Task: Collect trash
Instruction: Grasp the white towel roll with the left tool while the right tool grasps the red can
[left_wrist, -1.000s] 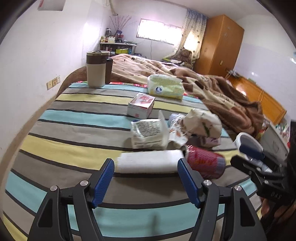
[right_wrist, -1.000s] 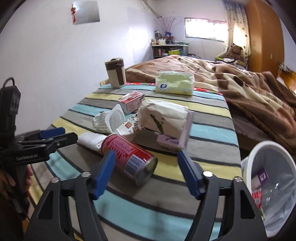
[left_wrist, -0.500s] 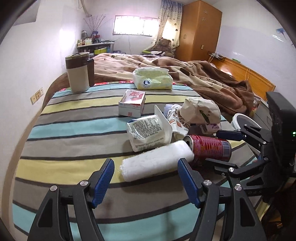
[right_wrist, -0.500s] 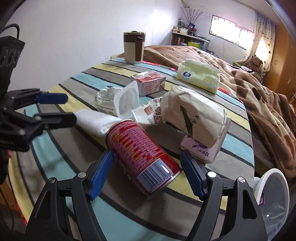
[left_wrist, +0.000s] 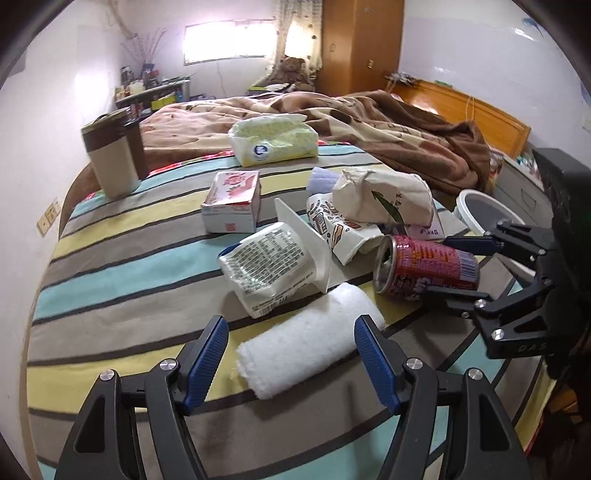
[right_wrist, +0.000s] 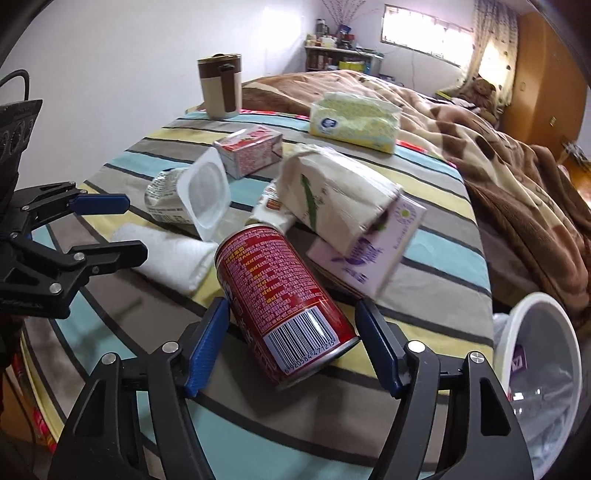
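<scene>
On bed (right_wrist: 443, 229): 1 red can (right_wrist: 280, 299) btwn closing jaws of right hand-held gripper (right_wrist: 291, 347), pads not touching. Left hand-held gripper (left_wrist: 291, 354) apart around 1 white roll (left_wrist: 310, 336). 1 bin (right_wrist: 539, 369) at 3 o'clock.

I see the rolled towel (left_wrist: 310, 343) lying between my left fingers (left_wrist: 205, 356), the can (right_wrist: 284, 299) between my right fingers (right_wrist: 207, 343), the bin (right_wrist: 535, 369) right of them.
</scene>
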